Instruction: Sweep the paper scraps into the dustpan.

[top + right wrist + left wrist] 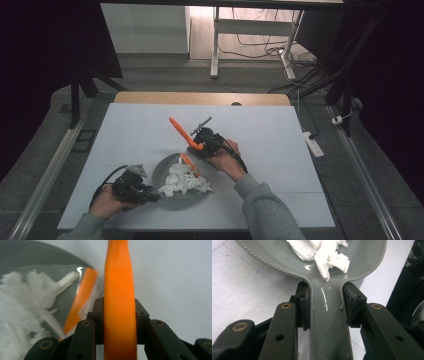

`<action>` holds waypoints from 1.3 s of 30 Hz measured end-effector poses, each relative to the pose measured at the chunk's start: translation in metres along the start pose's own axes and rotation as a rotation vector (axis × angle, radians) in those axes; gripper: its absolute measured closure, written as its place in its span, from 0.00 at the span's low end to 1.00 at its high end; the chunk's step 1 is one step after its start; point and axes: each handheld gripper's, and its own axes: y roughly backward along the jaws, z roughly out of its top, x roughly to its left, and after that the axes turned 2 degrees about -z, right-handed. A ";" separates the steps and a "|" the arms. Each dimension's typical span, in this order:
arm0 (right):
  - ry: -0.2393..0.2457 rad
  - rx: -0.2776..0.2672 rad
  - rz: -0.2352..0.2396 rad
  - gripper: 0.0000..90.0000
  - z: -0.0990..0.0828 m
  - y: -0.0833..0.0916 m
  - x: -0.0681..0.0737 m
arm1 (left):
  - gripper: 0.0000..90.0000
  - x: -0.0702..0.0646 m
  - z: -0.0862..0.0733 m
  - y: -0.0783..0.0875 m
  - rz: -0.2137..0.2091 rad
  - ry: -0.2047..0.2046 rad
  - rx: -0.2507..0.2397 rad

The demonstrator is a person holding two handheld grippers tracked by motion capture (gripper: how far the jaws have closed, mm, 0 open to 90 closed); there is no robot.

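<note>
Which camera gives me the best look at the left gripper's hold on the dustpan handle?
The left gripper view: both pads press the grey dustpan handle from either side. The high view shows the left gripper at the pan's edge, grip hidden. The right gripper view shows pan and paper scraps.

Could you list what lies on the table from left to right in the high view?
Left claw shut on the grey dustpan's handle → grey dustpan → white paper scraps → right claw shut on the orange brush.
</note>
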 end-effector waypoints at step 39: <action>-0.190 -0.203 0.000 0.78 -0.052 0.058 0.003 | 0.68 -0.001 -0.001 -0.002 -0.002 0.003 0.006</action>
